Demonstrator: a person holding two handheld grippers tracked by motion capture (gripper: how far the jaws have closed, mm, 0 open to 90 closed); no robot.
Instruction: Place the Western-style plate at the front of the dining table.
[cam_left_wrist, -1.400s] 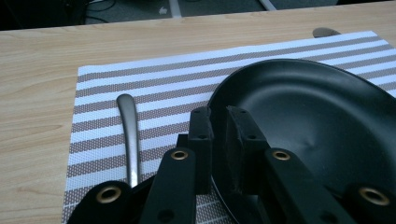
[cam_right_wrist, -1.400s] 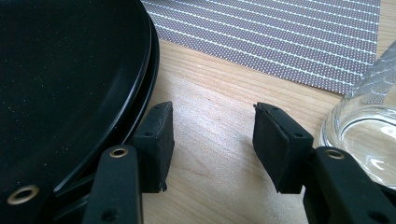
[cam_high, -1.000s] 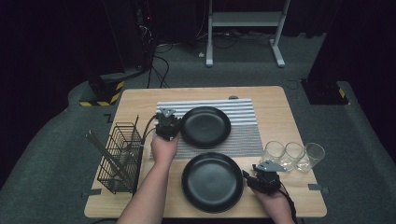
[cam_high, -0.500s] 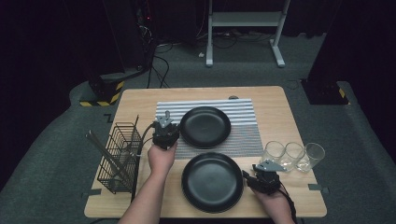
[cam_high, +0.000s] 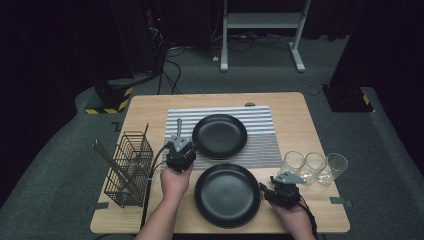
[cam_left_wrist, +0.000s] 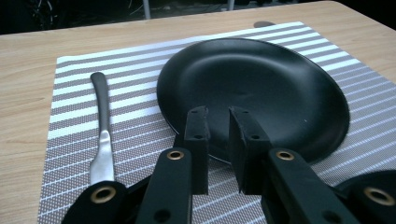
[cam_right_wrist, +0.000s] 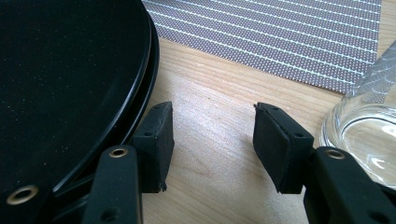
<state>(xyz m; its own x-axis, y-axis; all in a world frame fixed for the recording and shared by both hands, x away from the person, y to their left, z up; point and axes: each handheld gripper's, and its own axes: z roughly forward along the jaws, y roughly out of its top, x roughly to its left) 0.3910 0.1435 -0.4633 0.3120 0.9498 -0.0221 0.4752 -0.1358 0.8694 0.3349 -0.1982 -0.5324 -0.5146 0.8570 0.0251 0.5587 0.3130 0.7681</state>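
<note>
A metal utensil (cam_high: 178, 127) (cam_left_wrist: 103, 126) lies lengthwise on the striped mat (cam_high: 260, 147), left of the far black plate (cam_high: 220, 136) (cam_left_wrist: 261, 88). My left gripper (cam_high: 180, 143) (cam_left_wrist: 217, 112) hovers just short of the utensil's near end. Its jaws stand a narrow gap apart, have just been opening, and hold nothing. A second black plate (cam_high: 227, 194) (cam_right_wrist: 56, 70) sits on bare wood near the front edge. My right gripper (cam_high: 264, 189) (cam_right_wrist: 212, 126) rests open at that plate's right rim, with only tabletop between its jaws.
A black wire basket (cam_high: 127, 167) with long rods in it stands at the table's left side. Three clear glasses (cam_high: 315, 167) line up at the right, the nearest one (cam_right_wrist: 364, 126) close beside my right gripper. The table's front edge runs just below both hands.
My left gripper has drawn back toward the near edge, off the mat's left part, and the utensil now lies uncovered there. The right hand has not moved.
</note>
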